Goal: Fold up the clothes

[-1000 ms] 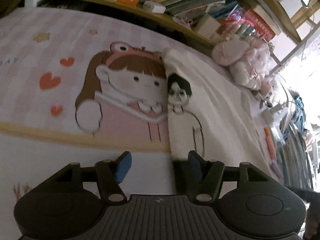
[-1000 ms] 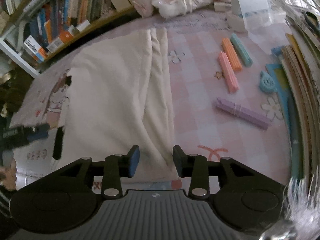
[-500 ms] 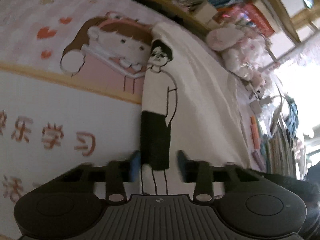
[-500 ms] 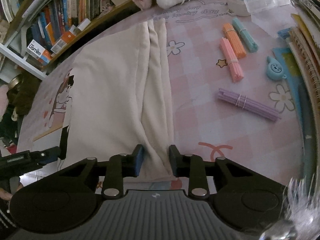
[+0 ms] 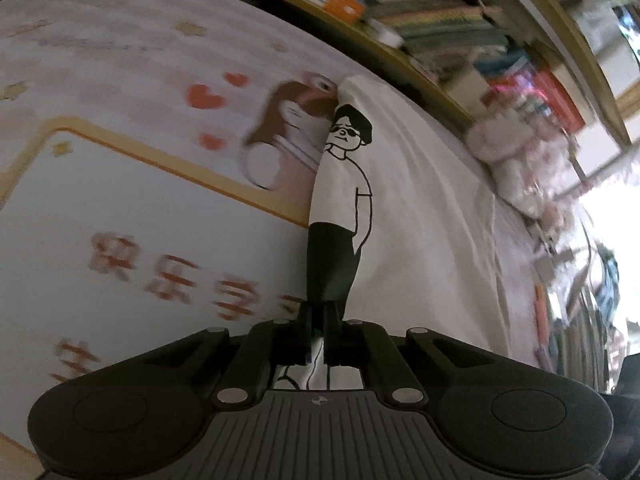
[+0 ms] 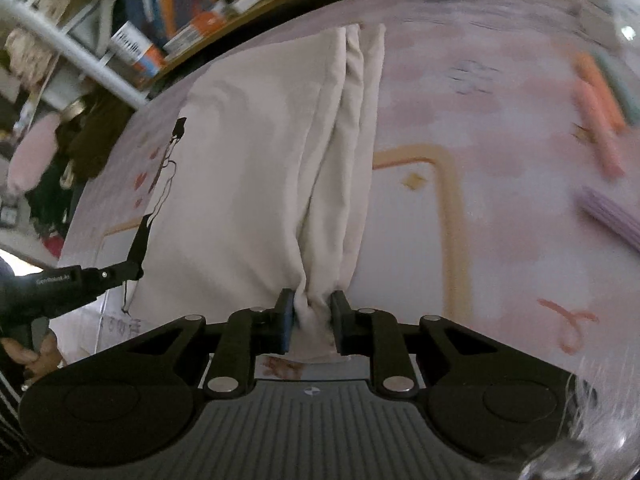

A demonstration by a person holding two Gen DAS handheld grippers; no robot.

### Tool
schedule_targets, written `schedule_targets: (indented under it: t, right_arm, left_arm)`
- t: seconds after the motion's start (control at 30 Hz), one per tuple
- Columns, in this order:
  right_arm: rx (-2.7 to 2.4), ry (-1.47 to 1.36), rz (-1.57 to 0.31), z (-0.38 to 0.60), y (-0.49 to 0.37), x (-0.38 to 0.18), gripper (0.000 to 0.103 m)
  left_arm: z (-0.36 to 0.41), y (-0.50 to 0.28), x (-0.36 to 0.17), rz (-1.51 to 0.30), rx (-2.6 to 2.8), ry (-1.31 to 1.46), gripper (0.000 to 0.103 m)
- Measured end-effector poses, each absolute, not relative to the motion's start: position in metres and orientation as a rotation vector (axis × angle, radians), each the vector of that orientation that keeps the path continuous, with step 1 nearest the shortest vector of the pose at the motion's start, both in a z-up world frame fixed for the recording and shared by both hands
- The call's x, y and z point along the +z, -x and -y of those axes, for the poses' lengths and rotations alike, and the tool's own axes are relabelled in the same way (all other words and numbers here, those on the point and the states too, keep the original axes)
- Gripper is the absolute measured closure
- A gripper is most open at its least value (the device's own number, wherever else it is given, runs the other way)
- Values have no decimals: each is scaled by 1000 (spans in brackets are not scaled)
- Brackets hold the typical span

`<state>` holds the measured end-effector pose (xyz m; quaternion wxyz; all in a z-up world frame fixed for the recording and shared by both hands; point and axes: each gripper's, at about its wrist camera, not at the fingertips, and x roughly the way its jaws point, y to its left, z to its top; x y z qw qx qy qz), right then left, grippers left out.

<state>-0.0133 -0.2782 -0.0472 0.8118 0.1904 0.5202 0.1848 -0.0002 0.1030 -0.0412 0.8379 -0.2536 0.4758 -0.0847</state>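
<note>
The cream shirt (image 6: 248, 184) lies flat on the patterned mat (image 5: 132, 240) — its near edge now gripped at both corners. The left hand-held gripper (image 5: 318, 320) and right hand-held gripper (image 6: 312, 316), apart a second ago, have clamped onto the hem — a fold can likely begin.

White lettering on the left hand-held gripper (image 6: 138, 258) (too small to read).

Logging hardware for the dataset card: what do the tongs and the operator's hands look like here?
Both tongs are matte black plastic: a ribbed body with a small round crosshair mark, two round side bulges, linkage arms with silver rivets. The right tongs have a blue pad on one finger. The left tongs carry white lettering on the side, too small to read. A bare hand grips the handle.
</note>
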Motion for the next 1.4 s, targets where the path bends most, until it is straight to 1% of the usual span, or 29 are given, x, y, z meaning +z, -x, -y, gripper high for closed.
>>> schedule_targets:
  t: [0.17, 0.27, 0.43, 0.7, 0.83, 0.9, 1.0, 1.2, 1.27, 1.3, 1.33, 1.4]
  right_arm:
    - [414, -377, -1084, 245, 8, -46, 85]
    - [411, -358, -1062, 235, 7, -45, 85]
    - [395, -353, -1047, 235, 14, -45, 84]
    - [308, -430, -1038, 233, 24, -47, 84]
    - [261, -432, -1033, 228, 28, -47, 83]
    - [234, -441, -1031, 226, 30, -47, 82]
    - [198, -460, -1030, 225, 34, -46, 81]
    - [133, -480, -1038, 224, 45, -43, 72]
    - [114, -483, -1043, 223, 49, -41, 66]
    - [107, -485, -1045, 222, 52, -40, 65]
    - [102, -485, -1049, 221, 54, -40, 63]
    - [93, -486, -1056, 219, 58, -39, 59]
  left_arm:
    - [-131, 4, -48, -965, -113, 598, 97]
    - [-134, 3, -46, -951, -105, 578, 97]
    - [-137, 4, -47, -945, -116, 577, 97]
    - [-149, 3, -52, -933, -187, 610, 98]
    - [-153, 1, -53, -943, -231, 589, 97]
    - [-153, -1, -53, -953, -248, 558, 93]
    - [-154, -1, -51, -962, -262, 513, 91]
    - [-150, 10, -39, -957, -307, 384, 90]
    - [-149, 15, -34, -952, -323, 334, 90]
    - [-148, 18, -31, -949, -331, 309, 86]
    - [-147, 20, -29, -946, -339, 284, 77]
    - [-145, 25, -24, -940, -355, 234, 69]
